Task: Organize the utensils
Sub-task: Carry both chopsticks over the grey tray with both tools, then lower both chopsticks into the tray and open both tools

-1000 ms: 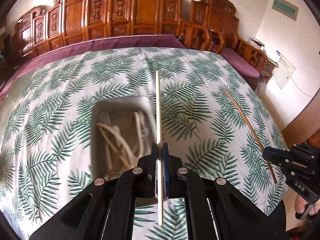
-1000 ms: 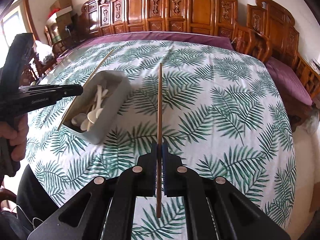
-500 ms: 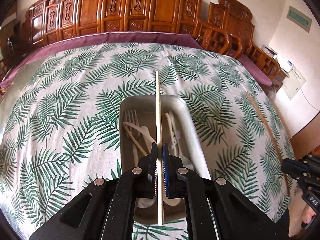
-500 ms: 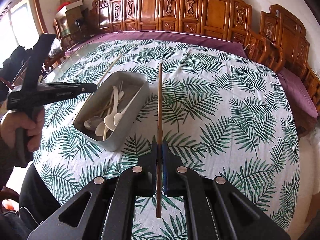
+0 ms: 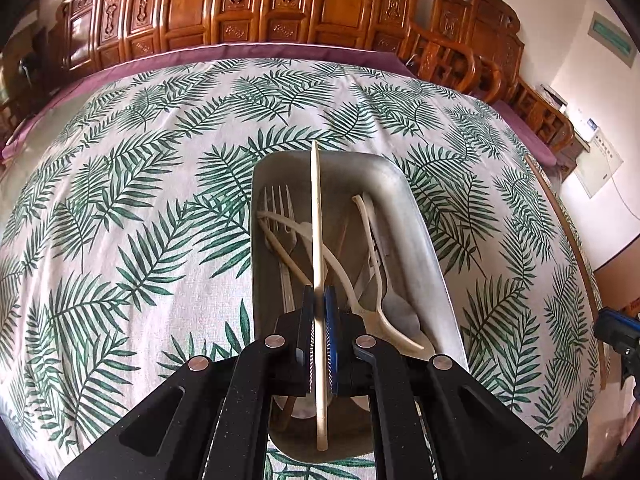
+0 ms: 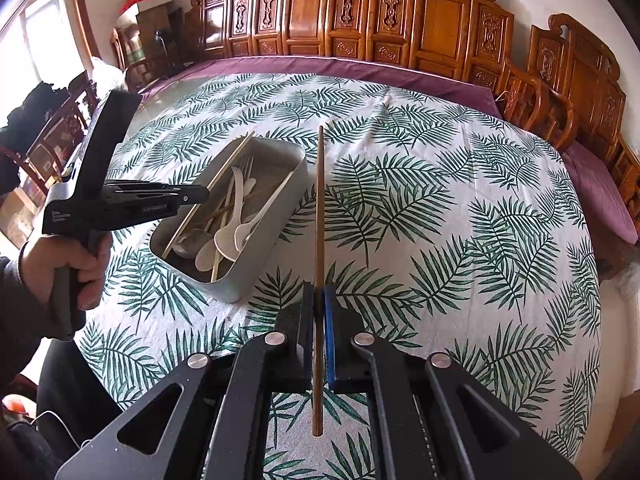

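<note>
The left gripper point(image 5: 319, 312) is clamped on 1 pale cream chopstick point(image 5: 316, 216), held above the grey rectangular metal tray point(image 5: 424, 240) of pale spoons point(image 6: 226, 236) and a fork point(image 5: 276, 204). To its right, the right gripper point(image 6: 319, 308) pinches 1 thin brown wooden chopstick point(image 6: 319, 200) over the green palm-leaf tablecloth point(image 6: 440, 220). Carved wooden chairs point(image 6: 440, 12) line the far wall.

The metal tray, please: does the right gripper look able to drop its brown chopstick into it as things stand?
Probably yes. The right gripper holds the brown chopstick just beside the metal tray, whose near side is open from above. The left gripper, holding a pale chopstick over the tray, crowds only its far side.
</note>
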Demonstrator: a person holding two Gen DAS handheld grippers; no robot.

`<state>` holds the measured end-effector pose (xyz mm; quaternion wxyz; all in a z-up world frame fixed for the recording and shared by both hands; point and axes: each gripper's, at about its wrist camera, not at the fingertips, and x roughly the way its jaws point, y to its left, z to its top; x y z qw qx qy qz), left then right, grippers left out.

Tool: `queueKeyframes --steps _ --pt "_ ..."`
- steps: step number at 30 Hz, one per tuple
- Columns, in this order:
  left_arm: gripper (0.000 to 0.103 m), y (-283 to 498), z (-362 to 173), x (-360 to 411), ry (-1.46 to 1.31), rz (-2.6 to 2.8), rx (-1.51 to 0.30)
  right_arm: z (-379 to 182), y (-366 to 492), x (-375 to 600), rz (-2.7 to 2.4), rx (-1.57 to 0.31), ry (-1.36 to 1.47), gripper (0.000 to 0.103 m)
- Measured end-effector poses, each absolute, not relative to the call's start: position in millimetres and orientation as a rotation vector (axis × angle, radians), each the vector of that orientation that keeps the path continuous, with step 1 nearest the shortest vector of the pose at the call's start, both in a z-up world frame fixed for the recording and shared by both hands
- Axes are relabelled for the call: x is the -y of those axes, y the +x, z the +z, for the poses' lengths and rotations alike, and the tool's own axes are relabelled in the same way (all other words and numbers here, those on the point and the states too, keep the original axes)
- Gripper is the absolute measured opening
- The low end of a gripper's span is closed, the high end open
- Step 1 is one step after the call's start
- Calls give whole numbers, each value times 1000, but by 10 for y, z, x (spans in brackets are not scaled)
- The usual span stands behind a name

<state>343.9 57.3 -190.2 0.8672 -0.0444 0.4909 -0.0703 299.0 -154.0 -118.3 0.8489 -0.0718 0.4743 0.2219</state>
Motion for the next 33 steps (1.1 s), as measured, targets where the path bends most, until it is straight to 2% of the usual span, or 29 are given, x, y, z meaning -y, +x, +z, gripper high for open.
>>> queueKeyframes --steps 17,19,24,28,31,33 --pt "7 3184 -1668 -753 -105 -139 -987 -1216 3110 1070 533 -1004 -160 6" --pt "21 3155 -1616 -821 -104 -130 -974 -1244 3154 967 546 -1012 -153 6" --pt "28 3092 -1511 -996 -100 -107 -944 -1336 3267 715 574 -1039 -136 6" --pt "42 3046 -1465 -1153 -112 -81 -925 -1390 3334 548 588 -1056 -130 6" --pt "59 3012 -1450 -1246 -115 -58 -908 -1430 3390 439 588 -1073 -125 6" --pt "63 2998 -1450 -1300 -116 -50 -902 -1470 3432 372 581 -1089 -124 6"
